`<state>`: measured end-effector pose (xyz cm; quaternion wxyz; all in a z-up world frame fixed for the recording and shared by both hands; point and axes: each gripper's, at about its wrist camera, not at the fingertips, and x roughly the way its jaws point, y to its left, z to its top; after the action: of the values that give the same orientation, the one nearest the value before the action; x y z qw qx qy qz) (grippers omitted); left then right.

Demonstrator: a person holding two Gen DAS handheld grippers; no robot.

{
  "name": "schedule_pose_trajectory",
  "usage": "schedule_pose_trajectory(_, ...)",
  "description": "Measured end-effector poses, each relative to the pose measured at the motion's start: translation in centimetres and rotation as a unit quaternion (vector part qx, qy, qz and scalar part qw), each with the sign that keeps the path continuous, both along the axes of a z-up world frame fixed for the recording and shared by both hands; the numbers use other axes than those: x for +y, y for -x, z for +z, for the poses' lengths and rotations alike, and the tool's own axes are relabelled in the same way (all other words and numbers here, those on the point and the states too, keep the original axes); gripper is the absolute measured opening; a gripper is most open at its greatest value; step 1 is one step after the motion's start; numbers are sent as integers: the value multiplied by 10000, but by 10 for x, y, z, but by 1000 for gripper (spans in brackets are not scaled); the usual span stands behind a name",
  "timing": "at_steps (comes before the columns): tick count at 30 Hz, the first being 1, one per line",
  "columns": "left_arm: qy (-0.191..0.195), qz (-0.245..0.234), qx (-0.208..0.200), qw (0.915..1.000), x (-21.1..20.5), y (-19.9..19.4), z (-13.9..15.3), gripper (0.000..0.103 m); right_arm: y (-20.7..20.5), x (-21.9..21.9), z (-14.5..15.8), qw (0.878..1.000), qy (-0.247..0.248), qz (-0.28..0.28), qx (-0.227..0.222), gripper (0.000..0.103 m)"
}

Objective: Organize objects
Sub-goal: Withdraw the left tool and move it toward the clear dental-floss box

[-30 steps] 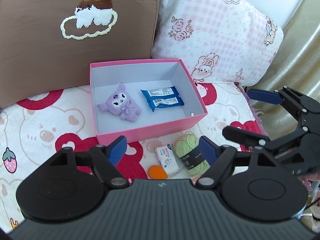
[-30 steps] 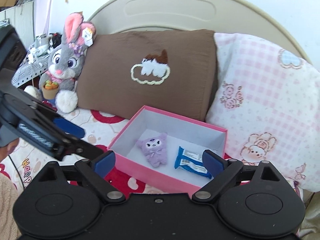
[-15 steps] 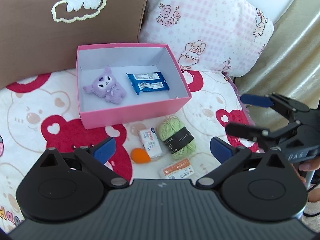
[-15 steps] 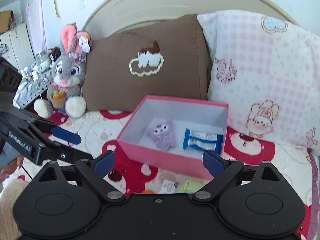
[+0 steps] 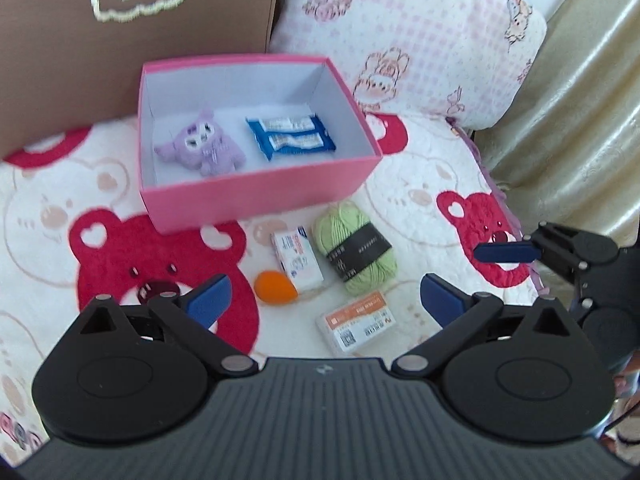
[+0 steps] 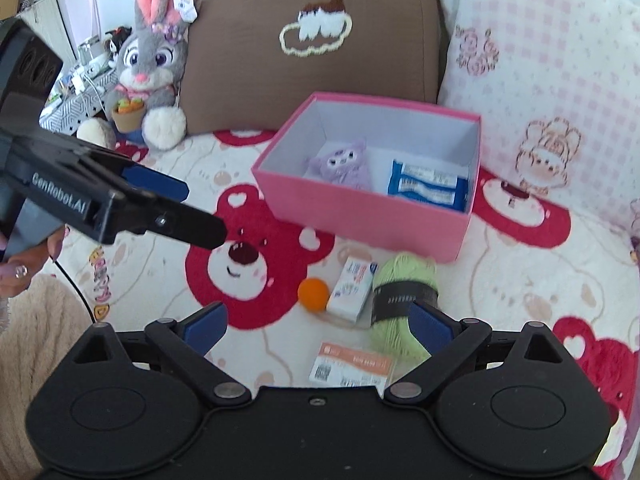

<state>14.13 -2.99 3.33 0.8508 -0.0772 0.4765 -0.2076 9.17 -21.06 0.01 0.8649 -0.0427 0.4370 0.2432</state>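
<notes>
A pink box (image 5: 256, 196) (image 6: 360, 216) stands on the bed and holds a purple plush (image 5: 202, 148) (image 6: 340, 164) and a blue snack pack (image 5: 290, 140) (image 6: 428, 186). In front of it lie an orange ball (image 5: 274, 286) (image 6: 314, 294), a white carton (image 5: 296, 258) (image 6: 352, 286), a green yarn ball (image 5: 356, 248) (image 6: 404, 300) and an orange-white packet (image 5: 358, 322) (image 6: 352, 366). My left gripper (image 5: 324, 300) is open and empty above them. My right gripper (image 6: 316, 324) is open and empty, close to the yarn.
A brown pillow (image 6: 312, 40) and a pink checked pillow (image 6: 560, 60) lean behind the box. A grey rabbit plush (image 6: 150, 64) sits at the left. A gold curtain (image 5: 580, 100) hangs at the bed's right edge. The bedspread (image 6: 248, 256) has red bears.
Both grippers have pulled back and tilted downward, so the loose items in front of the box have come into view. Both stay open and empty.
</notes>
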Motion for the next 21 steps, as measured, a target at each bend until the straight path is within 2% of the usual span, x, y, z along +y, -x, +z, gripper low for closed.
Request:
schedule_pose_trajectory(5,-102,55,95,9999,-10,2,-23,102,5,5,-25,9997,196,-78,157,99)
schedule_pose_trajectory(9,-40,34,226,9997,-14,2,-38,101,13,15,-36,9965,800,-61,-245,99)
schedule_pose_trajectory(11,-11,60,249,9997,-15,2,-44,102,13,17,-41,9951,947,6,-290,99)
schedule_pose_trajectory(15,-36,179,180,9997,-19,2,-58,102,9,24,-52,9948,957,38,-354,99)
schedule_pose_trajectory(18,-69,215,158,9996,-20,2,-71,102,2,28,-61,9970,732,-106,-219,99)
schedule_pose_trajectory(21,114,240,256,9993,-18,2,-84,101,-1,31,-75,9980,589,-221,-43,99)
